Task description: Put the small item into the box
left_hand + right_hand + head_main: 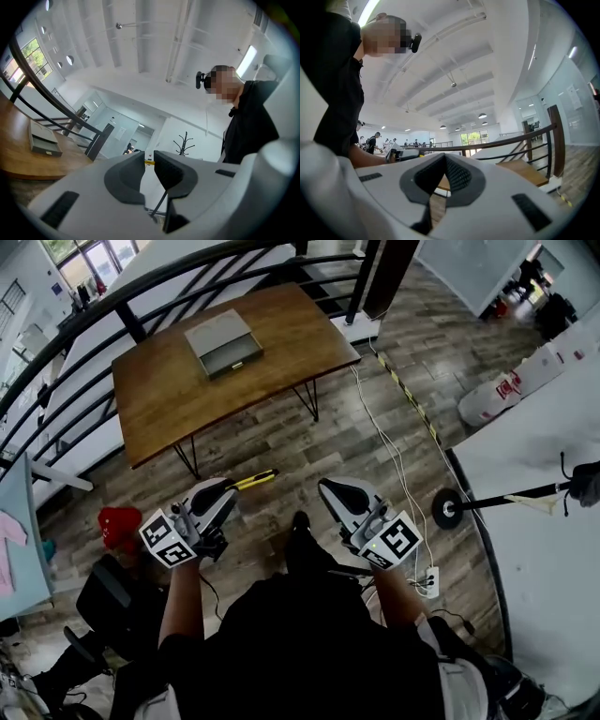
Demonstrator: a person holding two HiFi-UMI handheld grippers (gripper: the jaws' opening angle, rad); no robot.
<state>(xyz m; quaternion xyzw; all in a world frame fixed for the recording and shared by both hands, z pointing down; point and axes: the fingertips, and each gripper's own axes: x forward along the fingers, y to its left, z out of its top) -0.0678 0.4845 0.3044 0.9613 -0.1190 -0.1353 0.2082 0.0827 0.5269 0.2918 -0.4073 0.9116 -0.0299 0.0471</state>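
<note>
Box [223,343], single, on one table [169,404]; left tool [226,489] pinches one small item [258,479]; right tool [330,489] pressed together.

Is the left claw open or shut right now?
Shut. The left claw pinches a small yellow item; only a thin gap shows between its jaws.
</note>
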